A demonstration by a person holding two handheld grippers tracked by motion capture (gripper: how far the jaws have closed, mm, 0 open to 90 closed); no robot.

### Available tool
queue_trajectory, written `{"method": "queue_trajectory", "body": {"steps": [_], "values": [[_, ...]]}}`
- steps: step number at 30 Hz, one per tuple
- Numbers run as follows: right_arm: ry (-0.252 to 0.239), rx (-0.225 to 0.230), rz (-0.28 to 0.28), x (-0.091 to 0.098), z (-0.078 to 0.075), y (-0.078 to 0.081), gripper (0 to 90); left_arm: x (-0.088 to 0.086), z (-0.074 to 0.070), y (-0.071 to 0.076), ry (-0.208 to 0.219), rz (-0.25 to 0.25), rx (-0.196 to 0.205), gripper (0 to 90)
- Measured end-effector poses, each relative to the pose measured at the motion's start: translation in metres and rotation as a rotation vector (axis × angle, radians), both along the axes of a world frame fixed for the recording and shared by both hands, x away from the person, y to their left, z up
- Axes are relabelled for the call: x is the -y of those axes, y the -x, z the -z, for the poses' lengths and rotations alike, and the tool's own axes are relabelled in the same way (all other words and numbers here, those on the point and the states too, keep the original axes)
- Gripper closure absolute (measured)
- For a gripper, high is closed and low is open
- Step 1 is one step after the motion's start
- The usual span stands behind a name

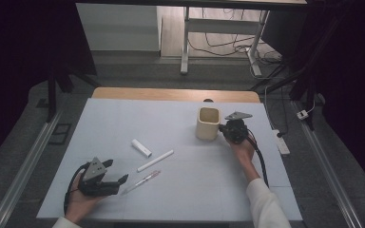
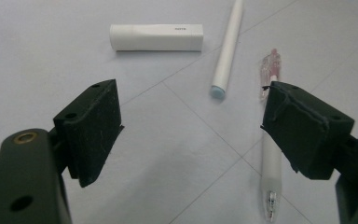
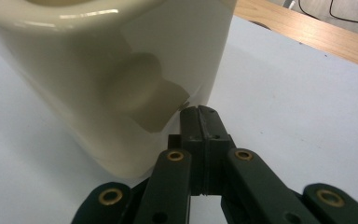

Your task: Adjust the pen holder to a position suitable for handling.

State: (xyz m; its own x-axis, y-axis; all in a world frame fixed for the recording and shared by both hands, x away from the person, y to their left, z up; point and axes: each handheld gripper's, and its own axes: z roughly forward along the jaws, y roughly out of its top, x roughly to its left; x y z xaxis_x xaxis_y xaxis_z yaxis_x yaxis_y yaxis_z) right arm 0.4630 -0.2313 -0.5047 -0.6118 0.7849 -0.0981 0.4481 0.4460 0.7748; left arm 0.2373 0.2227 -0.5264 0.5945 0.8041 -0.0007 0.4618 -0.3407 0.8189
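Observation:
A cream mug [image 1: 207, 124] stands upright at the table's back right, and it looms large in the right gripper view [image 3: 74, 70]. My right gripper [image 1: 222, 128] is at its right side, jaws shut. In its own view the right gripper [image 3: 200, 111] has its pads pressed together, with the tips right at the end of the mug's handle [image 3: 144, 93]. I see nothing between the pads. At the front left my left gripper [image 1: 117, 171] lies low over the mat, open and holding nothing. Its jaws [image 2: 193, 109] straddle bare mat, with a clear pen [image 2: 271, 158] under the right fingertip.
A short white tube [image 1: 141, 147], a long white stick [image 1: 155, 160] and the clear pen [image 1: 142, 180] lie in the mat's left middle. The pale mat [image 1: 185, 190] covers a wooden table [image 1: 171, 93]. Desk legs and cables stand on the floor beyond.

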Motion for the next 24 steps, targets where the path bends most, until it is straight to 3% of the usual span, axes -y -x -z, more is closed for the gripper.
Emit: {"method": "queue_trajectory", "body": {"steps": [24], "values": [[0.026,-0.021,-0.002,-0.025,-0.002,-0.001,89.1,0.000,0.000,-0.001,0.004,0.006,-0.001,18.8]]}}
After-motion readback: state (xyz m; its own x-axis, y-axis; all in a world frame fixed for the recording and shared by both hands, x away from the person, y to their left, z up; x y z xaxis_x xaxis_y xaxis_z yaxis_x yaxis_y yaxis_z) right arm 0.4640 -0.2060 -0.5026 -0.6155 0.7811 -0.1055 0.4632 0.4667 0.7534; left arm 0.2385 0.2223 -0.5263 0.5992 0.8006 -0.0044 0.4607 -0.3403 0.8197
